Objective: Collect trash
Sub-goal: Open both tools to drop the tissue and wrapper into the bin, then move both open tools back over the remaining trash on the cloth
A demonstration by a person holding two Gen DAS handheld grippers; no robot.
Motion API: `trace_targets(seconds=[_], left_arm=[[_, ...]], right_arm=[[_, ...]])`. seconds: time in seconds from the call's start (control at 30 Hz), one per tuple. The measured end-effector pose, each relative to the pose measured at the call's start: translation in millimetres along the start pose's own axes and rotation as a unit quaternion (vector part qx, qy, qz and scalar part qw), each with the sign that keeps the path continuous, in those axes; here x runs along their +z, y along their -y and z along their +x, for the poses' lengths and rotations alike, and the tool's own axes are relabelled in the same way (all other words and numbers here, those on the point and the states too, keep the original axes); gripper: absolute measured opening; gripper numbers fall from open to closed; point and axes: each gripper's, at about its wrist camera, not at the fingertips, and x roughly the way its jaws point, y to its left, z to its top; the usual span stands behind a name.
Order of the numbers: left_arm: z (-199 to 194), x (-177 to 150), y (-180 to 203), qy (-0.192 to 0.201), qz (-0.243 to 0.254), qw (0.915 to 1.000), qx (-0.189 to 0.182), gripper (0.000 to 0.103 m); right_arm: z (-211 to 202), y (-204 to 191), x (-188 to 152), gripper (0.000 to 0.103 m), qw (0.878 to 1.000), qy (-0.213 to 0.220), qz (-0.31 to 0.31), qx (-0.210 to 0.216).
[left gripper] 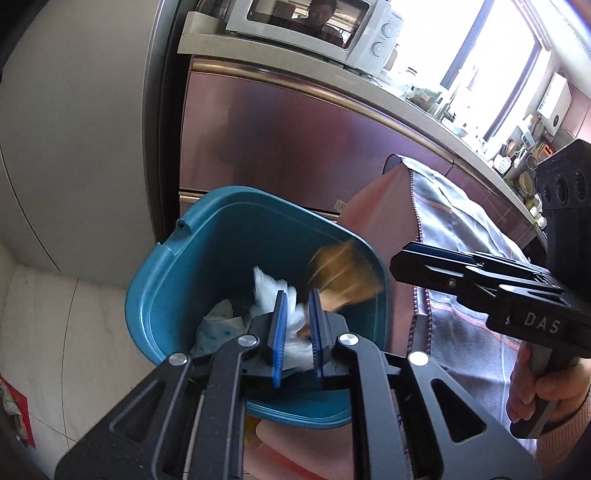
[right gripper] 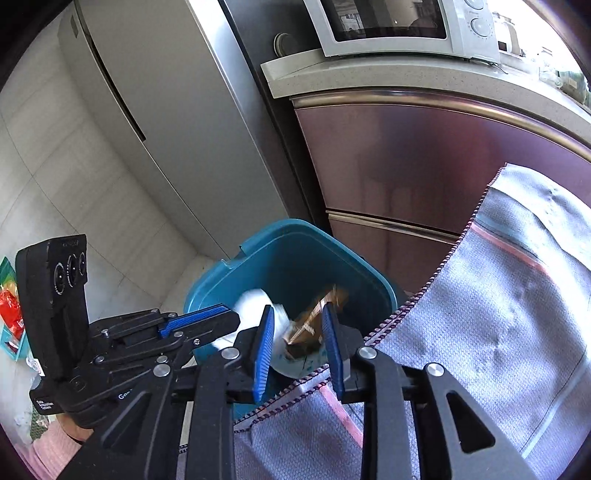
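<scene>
A teal trash bin [left gripper: 177,280] stands on the floor below both grippers; it also shows in the right wrist view [right gripper: 295,251]. White crumpled paper [left gripper: 271,286] lies inside it. A brown wrapper [left gripper: 343,273], blurred by motion, is in the air over the bin's right side, and shows in the right wrist view [right gripper: 317,317] between the right fingers. My left gripper [left gripper: 297,332] is open and empty above the bin. My right gripper [right gripper: 299,349] is open over the bin's near edge; it shows from the side in the left wrist view [left gripper: 406,262].
A grey cloth with pink stripes [right gripper: 498,314] covers a table edge at the right of the bin. A steel fridge [right gripper: 177,122] stands left, mauve cabinets [left gripper: 295,140] behind, a microwave [left gripper: 314,29] on the counter above. Colourful wrappers [right gripper: 9,306] lie on the floor far left.
</scene>
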Motion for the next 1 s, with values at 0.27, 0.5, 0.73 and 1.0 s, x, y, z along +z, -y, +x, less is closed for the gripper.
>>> trace_targets(seconds=[0.27,0.5,0.73,1.0], left_arm=[[-17.7,-3.8,17.6,0.026,0.011,0.9996,-0.004,0.02],[-54.6,-8.7,82.4,0.082,0.074,0.9913,-0.071,0.036],[-61.0,-20.3,154.8,0.079,0.127,0.9752,-0.163,0.046],[-30.2,-44.4,222.1,0.026,0.166,0.9636,-0.208,0.053]], right_arm=[[-42.3,5.0,-15.7,0.028,0.999,0.036,-0.001,0.019],[-120.4,11.4,-46.3,0.034,0.995,0.096,-0.008,0.02],[-190.7,41.5,-86.4,0.037,0.989,0.143,0.021,-0.016],[-243.5,83.4,-133.5,0.044,0.977,0.181,0.081,-0.084]])
